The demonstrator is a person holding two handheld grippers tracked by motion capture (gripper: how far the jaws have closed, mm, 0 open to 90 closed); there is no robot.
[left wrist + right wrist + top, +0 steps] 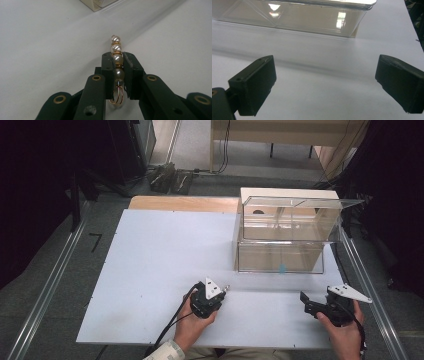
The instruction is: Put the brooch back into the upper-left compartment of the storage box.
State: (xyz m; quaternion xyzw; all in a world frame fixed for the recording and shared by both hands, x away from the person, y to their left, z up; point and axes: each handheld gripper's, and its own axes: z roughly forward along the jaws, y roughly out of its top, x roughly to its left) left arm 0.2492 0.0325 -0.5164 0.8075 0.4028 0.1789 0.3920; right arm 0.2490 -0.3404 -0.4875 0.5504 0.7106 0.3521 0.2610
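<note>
Where the high view takes in the whole white table (150, 270), its biggest item is the clear acrylic box (282, 237), which stands well ahead of both grippers, closer to the right one's side, with a pale wooden box (287, 195) just behind it. From the right gripper view the clear box (294, 17) lies across the top of the frame, beyond the jaws, with reflections on its wall that the high view does not catch.

On the near edge of the table, the left gripper (220, 292) sits in the person's left hand (192, 325), and the right gripper (307, 302) in the right hand (345, 332), well apart from each other.

Seen along its own jaws, the right gripper (324, 80) stands wide open with bare table between the pads and nothing in it.

Only a small glint shows at the left gripper's tip from above; the left gripper view tells what it is. There the left gripper (117, 65) is clamped tight on a pearl bracelet (117, 58): a row of pearls with gold spacers runs between the pads, two pearls stick out past the jaw tips, and gold wire rings (117, 96) hang at the back of the jaws.
</note>
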